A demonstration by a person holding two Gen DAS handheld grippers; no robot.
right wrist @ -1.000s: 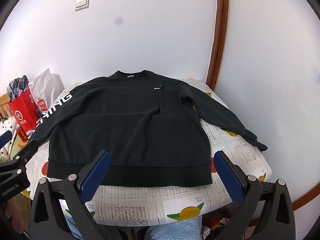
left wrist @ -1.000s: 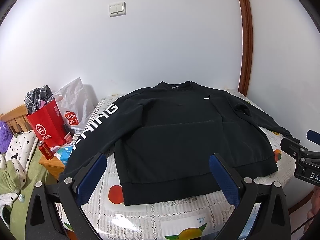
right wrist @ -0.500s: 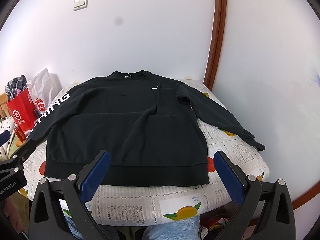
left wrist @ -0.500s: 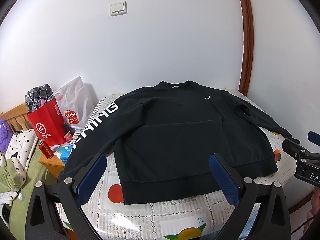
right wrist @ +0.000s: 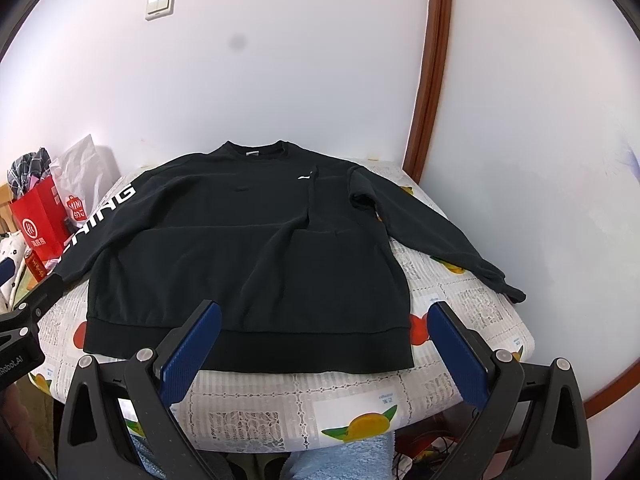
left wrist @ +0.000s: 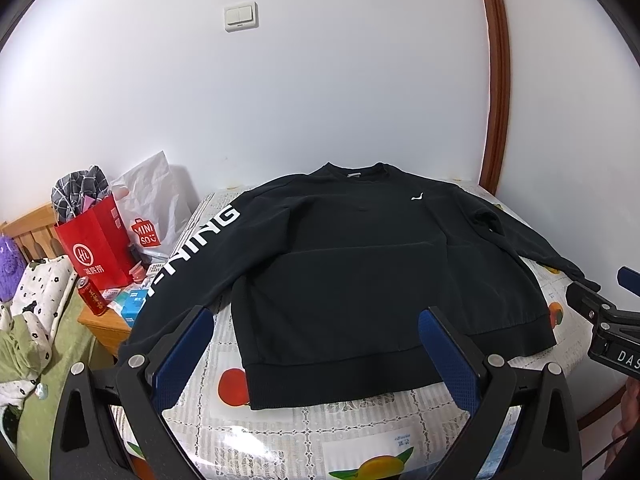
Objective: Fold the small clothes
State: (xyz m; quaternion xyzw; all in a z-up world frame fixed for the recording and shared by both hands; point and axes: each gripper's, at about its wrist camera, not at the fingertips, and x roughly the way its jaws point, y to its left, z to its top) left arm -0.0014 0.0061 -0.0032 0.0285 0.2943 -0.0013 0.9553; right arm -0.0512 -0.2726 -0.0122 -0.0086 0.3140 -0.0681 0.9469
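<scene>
**Sweatshirt laid flat, first fold not yet begun**

Nearest the lens in each wrist view: blue-padded fingers spread wide, nothing between them. Left gripper (left wrist: 316, 340) released, poised above the near-left stretch of the hem. Right gripper (right wrist: 326, 334) likewise released and empty, poised over the hem's right half. No cloth pinched by either.

Just beyond the fingers: black sweatshirt (left wrist: 360, 264) spread face up on the fruit-print tablecloth (right wrist: 360, 396), hem toward the camera, collar toward the wall. Body mostly flat, with a crease running down from the chest logo. Lettered sleeve (left wrist: 192, 256) stretched out to the left and dropping past the table edge; plain sleeve (right wrist: 436, 232) angled out to the right, cuff close to the table's rim.

Further left, off the table: red paper bag (left wrist: 94, 252), white shopping bag (left wrist: 154, 204) and a red can (left wrist: 91, 295) on a low wooden stand.

Judged step: the very start, garment arranged but unfolded. Next move likely calls for lowering onto a sleeve or a hem corner, clamping through the fabric only, then carrying it across the body. Worth minding: the overhanging lettered sleeve, apt to drag or slip during a lift.
</scene>
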